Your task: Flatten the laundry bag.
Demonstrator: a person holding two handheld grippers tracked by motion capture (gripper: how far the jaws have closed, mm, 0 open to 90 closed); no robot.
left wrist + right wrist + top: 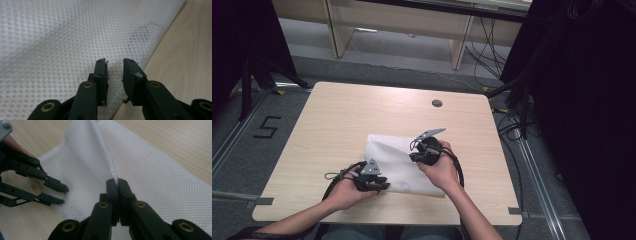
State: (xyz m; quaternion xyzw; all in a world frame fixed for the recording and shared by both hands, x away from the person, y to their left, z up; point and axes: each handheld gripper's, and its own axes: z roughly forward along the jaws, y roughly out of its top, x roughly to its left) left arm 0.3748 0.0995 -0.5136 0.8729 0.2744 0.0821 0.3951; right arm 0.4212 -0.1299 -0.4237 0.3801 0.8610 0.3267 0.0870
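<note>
Both tongs are the same build: matte black linkage arms with brass-coloured rivets at the pivots, ending in flat, blocky black jaws. On the left tongs [115, 71] the jaw faces look a bit scuffed, with small pale flecks on the right one. The right tongs [117, 185] have two brass rivets on each side low down, plus small dark screw heads up by the tips. Each unit carries a grey three-cornered plate on top, and a black cable loops off the back of it. The person's forearms are bare, no sleeves, with a dark band near the left elbow.
</note>
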